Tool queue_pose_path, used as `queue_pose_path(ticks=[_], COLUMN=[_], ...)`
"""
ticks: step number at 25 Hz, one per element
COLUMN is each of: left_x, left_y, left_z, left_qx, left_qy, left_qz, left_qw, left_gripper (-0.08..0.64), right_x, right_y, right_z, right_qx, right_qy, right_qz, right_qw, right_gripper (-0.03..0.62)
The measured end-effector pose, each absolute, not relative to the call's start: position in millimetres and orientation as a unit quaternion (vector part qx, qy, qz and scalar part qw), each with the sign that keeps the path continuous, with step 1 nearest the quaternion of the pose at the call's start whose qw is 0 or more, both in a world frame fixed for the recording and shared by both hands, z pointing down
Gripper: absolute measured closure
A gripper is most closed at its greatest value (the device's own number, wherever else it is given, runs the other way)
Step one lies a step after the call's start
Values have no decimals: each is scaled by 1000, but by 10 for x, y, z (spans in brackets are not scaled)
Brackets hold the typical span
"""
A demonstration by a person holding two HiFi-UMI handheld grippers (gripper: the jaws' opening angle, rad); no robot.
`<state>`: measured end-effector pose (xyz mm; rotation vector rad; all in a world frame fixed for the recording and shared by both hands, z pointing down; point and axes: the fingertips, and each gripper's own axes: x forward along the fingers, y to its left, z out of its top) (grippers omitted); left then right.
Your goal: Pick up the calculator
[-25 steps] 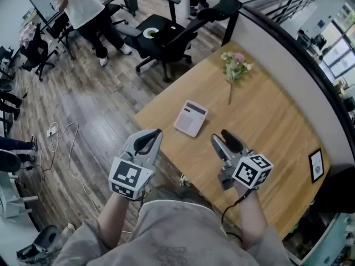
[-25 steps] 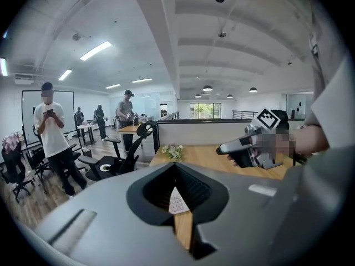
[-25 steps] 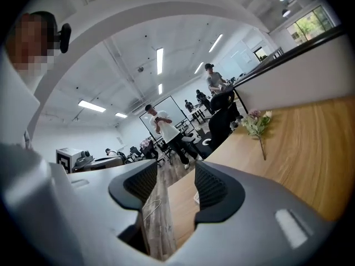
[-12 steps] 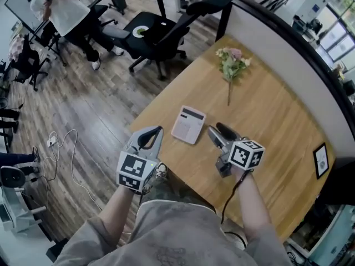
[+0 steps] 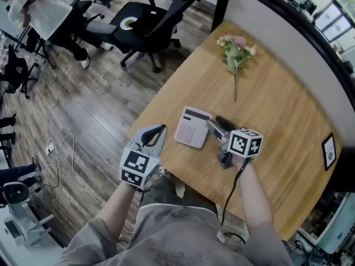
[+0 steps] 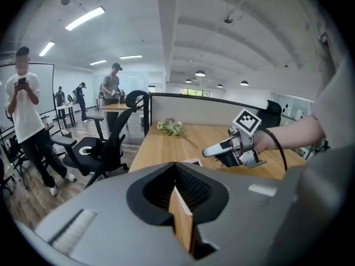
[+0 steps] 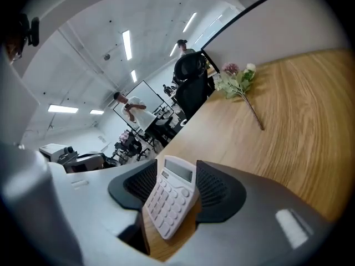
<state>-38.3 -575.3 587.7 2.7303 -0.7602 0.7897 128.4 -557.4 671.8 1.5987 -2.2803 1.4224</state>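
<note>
Now the right gripper (image 5: 215, 123) sits much closer to the calculator (image 5: 192, 127) than a second ago: it has slid forward and leftward across the table (image 5: 277, 110), and its tips reach the calculator's right-hand edge where before they were well apart from it. Its jaws stand wide, and the right gripper view shows the calculator framed in the gap between the two ribbed pads, not yet pinched as far as I can judge. That suggests the approach is nearly over and the closing squeeze is the step in hand. Meanwhile the left gripper (image 5: 157, 131) has hardly shifted; it hovers off the near edge of the table, beside the calculator's left side, its jaws drawn narrow with only a thin sliver of gap and nothing in it. The calculator itself lies flat on the wood close to the table's near edge, well apart from the sprig of flowers (image 5: 237, 51) farther back. It is a thin, pale pinkish-white slab with a grey display strip at its far end and neat rows of rounded keys below, so a grip across its edges looks likely to suit it.
</note>
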Motion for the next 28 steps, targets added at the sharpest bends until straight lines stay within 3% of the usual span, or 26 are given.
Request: queue_pose_path(ticks=[5,15,20,28], left_x=[-363,-407,-389,-455], left_y=[-5900,-6039,-6046,-5963], left_z=[6157,6566,6618,6503], left_qx=[924,919,921,923], left_qy=[-238,-207,-198,-198], left_qz=[279,307,305,302], left_qw=[109,132,140,137], left_gripper=[558,558,558,558], right_x=[1288,1061,1039,960], right_y=[-5705,-5868,-5848,-5709], right_z=[7029,7228,7312,7070], right_qx=[515,484,487,463], right_qy=[-722,-730,-734,-737], right_qz=[460,476,462,492], right_qw=[49,71,108,11], right_gripper=[370,374,425,531])
